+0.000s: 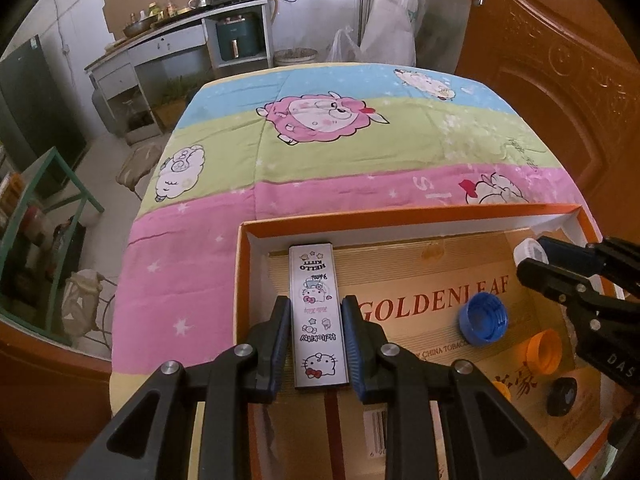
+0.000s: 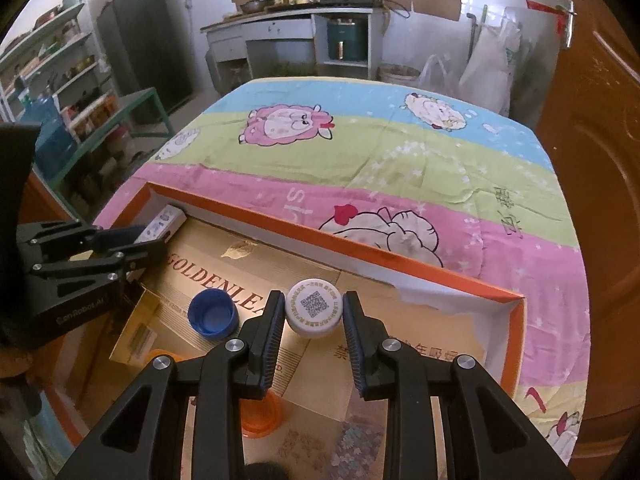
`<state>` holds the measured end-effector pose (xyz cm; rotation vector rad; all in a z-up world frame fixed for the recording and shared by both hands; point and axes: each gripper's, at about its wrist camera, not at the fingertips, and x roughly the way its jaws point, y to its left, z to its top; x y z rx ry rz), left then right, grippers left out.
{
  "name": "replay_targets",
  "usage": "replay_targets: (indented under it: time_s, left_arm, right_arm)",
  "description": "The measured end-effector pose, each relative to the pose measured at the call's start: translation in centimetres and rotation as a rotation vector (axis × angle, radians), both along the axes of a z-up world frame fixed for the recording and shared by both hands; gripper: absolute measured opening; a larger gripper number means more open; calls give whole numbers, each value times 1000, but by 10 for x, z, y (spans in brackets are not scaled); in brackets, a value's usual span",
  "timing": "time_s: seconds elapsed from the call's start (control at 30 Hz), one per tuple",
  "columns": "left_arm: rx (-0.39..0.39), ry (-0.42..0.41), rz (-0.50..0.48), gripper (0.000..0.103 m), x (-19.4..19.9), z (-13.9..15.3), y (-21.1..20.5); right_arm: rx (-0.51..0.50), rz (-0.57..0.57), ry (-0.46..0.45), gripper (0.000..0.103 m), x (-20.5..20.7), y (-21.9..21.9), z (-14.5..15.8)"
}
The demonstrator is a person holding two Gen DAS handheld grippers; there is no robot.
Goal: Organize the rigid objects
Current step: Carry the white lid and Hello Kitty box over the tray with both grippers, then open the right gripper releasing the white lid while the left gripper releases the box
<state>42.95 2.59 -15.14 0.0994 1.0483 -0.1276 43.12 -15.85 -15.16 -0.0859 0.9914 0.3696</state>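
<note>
Left tongs (image 1: 317, 332) pinching a cartoon-printed flat case (image 1: 318, 316), right tongs (image 2: 313, 320) pinching a white cap (image 2: 313, 309), both over an orange-rimmed box (image 2: 400, 258), blue cap (image 2: 212, 316) inside

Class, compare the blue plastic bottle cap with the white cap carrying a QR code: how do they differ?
The blue plastic bottle cap lies loose with its hollow up; the white QR-code cap sits closed face up between the right gripper's fingers. Blue is plain, white printed. Both are round and inside the orange-rimmed box.

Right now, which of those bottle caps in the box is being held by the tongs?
The white cap with the square code printed on top, pinched by the right tongs. The blue cap and the orange cap lie loose on the box floor.
</note>
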Motion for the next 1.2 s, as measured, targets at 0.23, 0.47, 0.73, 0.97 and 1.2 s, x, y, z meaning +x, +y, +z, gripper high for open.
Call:
replay_targets:
  time_s: [0.23,0.47,0.73,0.97,1.2]
  left_arm:
    - [-22,-5,-3,27,-1,-1,2]
    - [-85,-8,-14,27,2,0,6]
    - [-117,-96,-7,27,-6,18,7]
    - [-165,-180,1,29,-19,45,11]
    - [-205,-223,-11,29,-40,69,12]
  right_arm:
    - [-21,-3,14,30,6,3,-6]
    - [-24,-8,25,31,10,5,-10]
    - [-33,-11,16,39,10,5,-9]
    - [-33,-13,2,46,4,4,-3]
    - [-23,-28,-29,46,-14,-1,19]
